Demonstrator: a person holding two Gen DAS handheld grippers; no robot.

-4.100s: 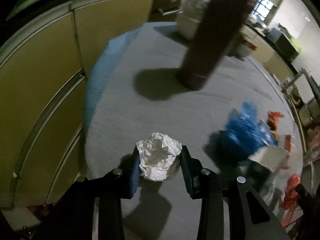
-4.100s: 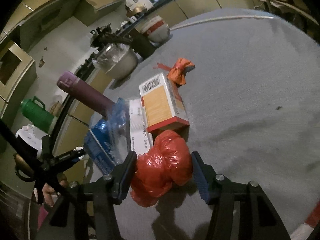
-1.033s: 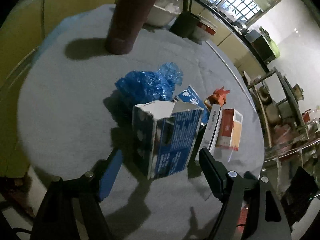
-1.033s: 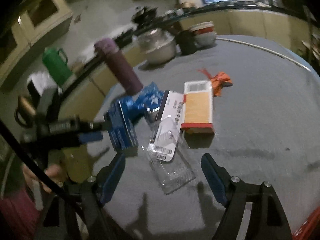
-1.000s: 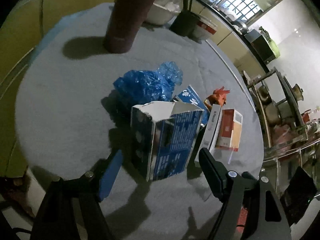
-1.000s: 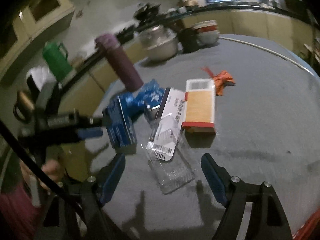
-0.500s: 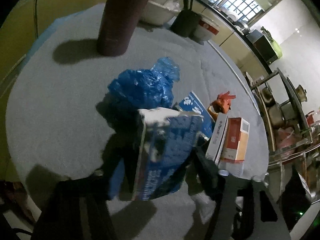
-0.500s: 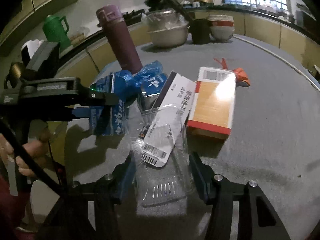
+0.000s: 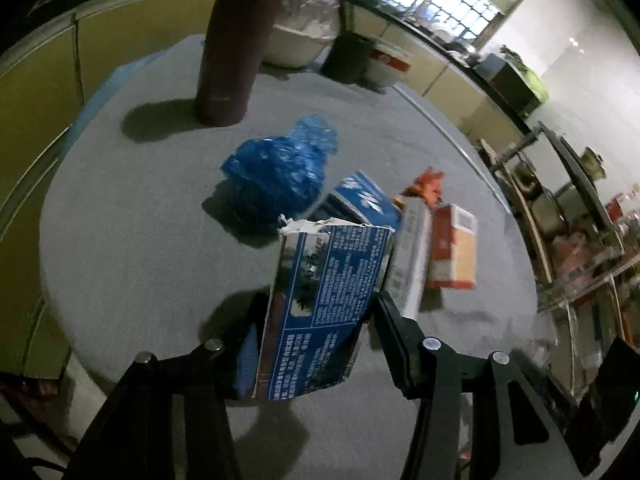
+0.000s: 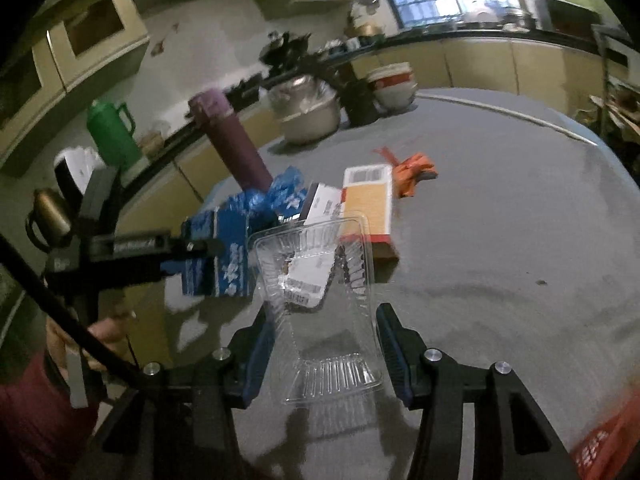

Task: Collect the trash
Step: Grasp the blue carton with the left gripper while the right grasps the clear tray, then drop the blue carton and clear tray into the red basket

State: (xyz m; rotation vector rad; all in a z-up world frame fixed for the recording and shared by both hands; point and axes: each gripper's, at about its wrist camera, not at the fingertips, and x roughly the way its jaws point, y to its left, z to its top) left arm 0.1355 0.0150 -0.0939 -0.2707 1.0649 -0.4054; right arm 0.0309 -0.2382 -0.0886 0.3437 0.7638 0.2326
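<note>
Both tongs have just been closing, each with a piece of trash between its jaws. The left tongs (image 9: pixel 316 344) are clamped on the torn blue carton (image 9: pixel 324 304), which looks lifted just clear of the grey surface (image 9: pixel 132 248); the right tongs (image 10: pixel 324 352) pinch the clear plastic tray (image 10: pixel 320 300) by its long sides, tilted up off the surface on the near side of the orange-and-red box (image 10: pixel 368 208). To carry these off well, I would keep the squeeze light — the tray is thin and will likely buckle or spring out if pressed harder, and the open carton can crush. Lift both straight up before swinging away, so neither drags the white box (image 9: pixel 412 256) beside the orange-and-red box. Still left to collect: the blue bag (image 9: pixel 276 176) and the orange scrap (image 10: pixel 412 168) beyond that box.
</note>
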